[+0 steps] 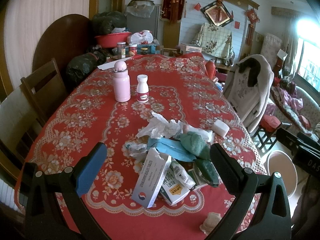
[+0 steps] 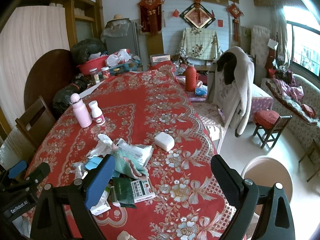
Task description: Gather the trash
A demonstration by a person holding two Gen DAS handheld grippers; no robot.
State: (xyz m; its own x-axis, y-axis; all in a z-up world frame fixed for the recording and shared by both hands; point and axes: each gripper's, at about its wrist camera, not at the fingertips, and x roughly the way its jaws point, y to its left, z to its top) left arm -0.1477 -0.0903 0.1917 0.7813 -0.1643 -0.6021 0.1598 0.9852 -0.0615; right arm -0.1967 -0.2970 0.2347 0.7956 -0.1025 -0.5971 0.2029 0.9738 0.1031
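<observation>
A heap of trash lies on the red flowered tablecloth [image 1: 84, 108]: a crumpled tissue [image 1: 160, 127], a white tablet box [image 1: 151, 181], a blue pack [image 1: 174, 150], a green cloth [image 1: 192, 142] and a dark green packet [image 1: 208, 172]. My left gripper [image 1: 158, 166] hangs open just above the heap's near side, with the tablet box between its fingers but untouched. In the right wrist view the same heap shows the cloth [image 2: 128, 164], a white pack [image 2: 136, 152] and the green packet [image 2: 122, 192]. My right gripper [image 2: 164, 180] is open over the cloth to the right of the heap, holding nothing.
A pink bottle [image 1: 121, 82] and a white pill bottle [image 1: 142, 89] stand further back. A white block [image 2: 164, 141] lies right of the heap, and a tissue ball [image 1: 212, 222] sits at the front edge. A beige bin [image 2: 268, 178] stands on the floor at the right, near a coat-draped chair [image 2: 232, 88].
</observation>
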